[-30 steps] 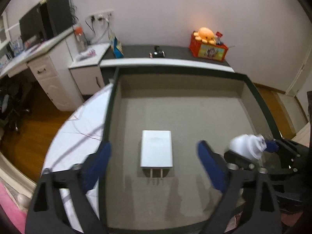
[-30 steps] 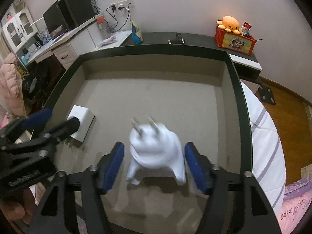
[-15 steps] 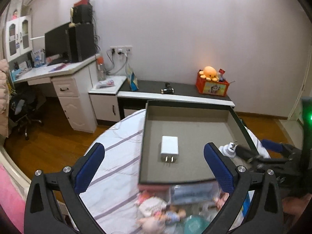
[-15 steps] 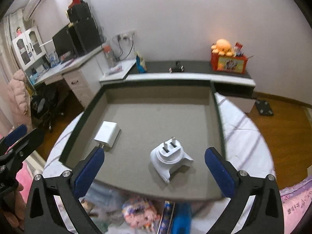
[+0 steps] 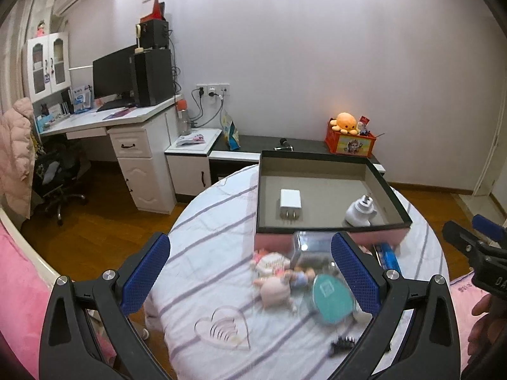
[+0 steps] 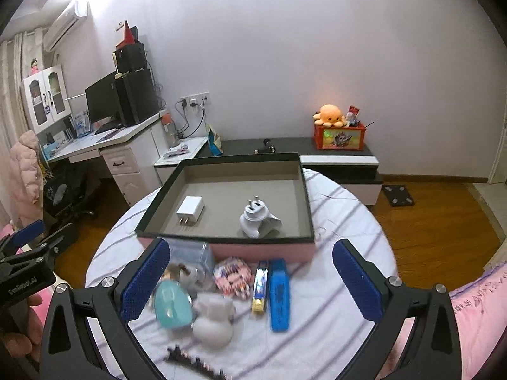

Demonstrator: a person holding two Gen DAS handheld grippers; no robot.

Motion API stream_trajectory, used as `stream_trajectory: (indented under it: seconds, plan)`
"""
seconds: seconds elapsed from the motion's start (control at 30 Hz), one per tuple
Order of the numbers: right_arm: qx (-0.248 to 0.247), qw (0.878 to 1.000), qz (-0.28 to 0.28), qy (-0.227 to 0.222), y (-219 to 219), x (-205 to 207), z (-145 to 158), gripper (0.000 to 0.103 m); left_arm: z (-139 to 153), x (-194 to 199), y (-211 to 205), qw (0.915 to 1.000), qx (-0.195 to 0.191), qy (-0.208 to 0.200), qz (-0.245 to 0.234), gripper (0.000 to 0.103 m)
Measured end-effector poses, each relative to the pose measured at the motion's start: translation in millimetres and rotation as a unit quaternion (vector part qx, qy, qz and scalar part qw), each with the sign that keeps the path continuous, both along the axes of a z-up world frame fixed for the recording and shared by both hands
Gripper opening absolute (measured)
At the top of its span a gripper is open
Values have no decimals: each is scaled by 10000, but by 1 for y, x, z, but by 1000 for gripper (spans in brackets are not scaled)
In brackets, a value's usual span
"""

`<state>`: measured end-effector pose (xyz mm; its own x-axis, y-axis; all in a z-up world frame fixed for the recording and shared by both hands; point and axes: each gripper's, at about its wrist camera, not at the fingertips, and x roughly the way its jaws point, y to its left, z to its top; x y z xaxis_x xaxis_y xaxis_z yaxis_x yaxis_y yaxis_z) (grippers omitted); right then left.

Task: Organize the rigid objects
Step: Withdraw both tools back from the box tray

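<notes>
In the grey-lined box [image 6: 149, 218], flat square charger [image 6: 189, 208], rounded white adapter [image 6: 258, 220]

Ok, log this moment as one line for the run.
left claw: open, empty | right claw: open, empty | tray: flat charger, round plug adapter inside, apart | unsorted pile on table before tray

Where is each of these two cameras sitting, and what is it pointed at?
Left wrist view: rides the left tool; faces the grey-lined tray from its left; a hand at right.
Right wrist view: rides the right tool, facing the tray squarely.
Both show the flat white charger, the round white plug adapter, both tools open.
</notes>
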<state>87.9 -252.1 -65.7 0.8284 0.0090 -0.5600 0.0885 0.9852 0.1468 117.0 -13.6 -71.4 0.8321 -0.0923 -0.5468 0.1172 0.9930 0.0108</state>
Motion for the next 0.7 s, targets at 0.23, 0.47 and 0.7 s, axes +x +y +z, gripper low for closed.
stream_trajectory:
  seconds: [0.23,0.47,0.7]
  plan:
    - [-172,9997,-140,-119,7,-44,6,103,1,-45,10,9997,82,-117,179,103]
    - [-168,9997,-90,-121,19,-79,2,103,3,-85,17,9997,96,-128,191,103]
    - [-161,9996,-86,-208,21,-96,5,103,15,-107,16,9993,63,-325,167,103]
